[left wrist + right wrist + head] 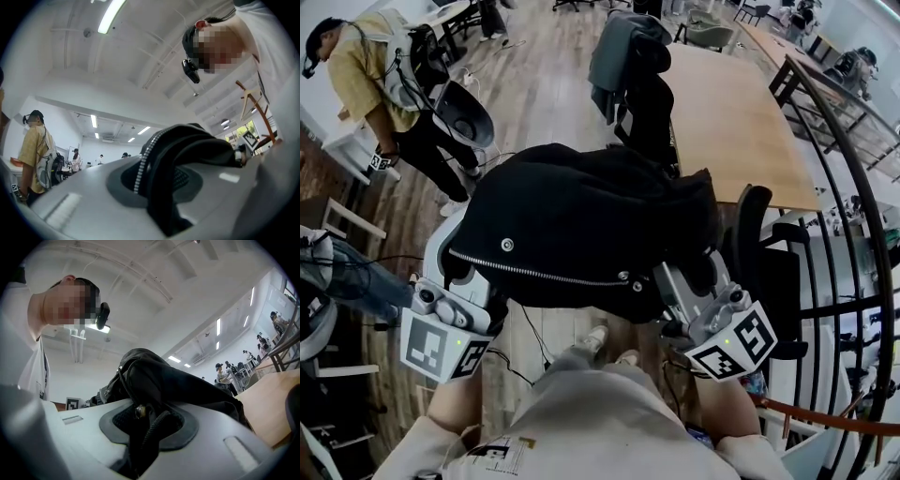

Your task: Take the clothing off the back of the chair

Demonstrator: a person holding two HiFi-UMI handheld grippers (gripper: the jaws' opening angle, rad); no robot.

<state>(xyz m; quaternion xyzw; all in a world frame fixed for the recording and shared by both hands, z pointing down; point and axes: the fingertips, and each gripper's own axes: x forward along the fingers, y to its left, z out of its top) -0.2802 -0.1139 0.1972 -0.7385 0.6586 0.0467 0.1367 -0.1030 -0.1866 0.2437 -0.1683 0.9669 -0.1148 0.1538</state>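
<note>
Two handheld grippers share one load: a black zip-up jacket [581,225], bunched into a wide dark bundle on the near side of the wooden table [741,122], between that table and the wearer's own body. The jacket's silver zipper [534,272] runs along the edge that faces away from the table.

The left gripper [164,187] is clamped on the end of the jacket that lies farther from the table. In the left gripper view its jaws pinch a thick fold of black cloth, with the zipper teeth climbing over the pad. The right gripper [145,427] grasps the end nearer the table's front corner. In the right gripper view its jaws are closed on black fabric together with a braided black cord [152,430] and a small metal eyelet [139,411]. Each gripper's marker cube shows below the jacket, the left cube [441,347] and the right cube [736,347], both on the side away from the table.

A black chair [652,103] stands at the table's left edge, just beyond the jacket, with a grey-blue garment [619,47] draped over its back. Whether the jacket touches this chair cannot be told. Another black office chair [764,244] sits at the table's near corner. A person in a yellow shirt [356,66] stands well to the left of the table, and a curved dark railing [853,187] sweeps past its right side.
</note>
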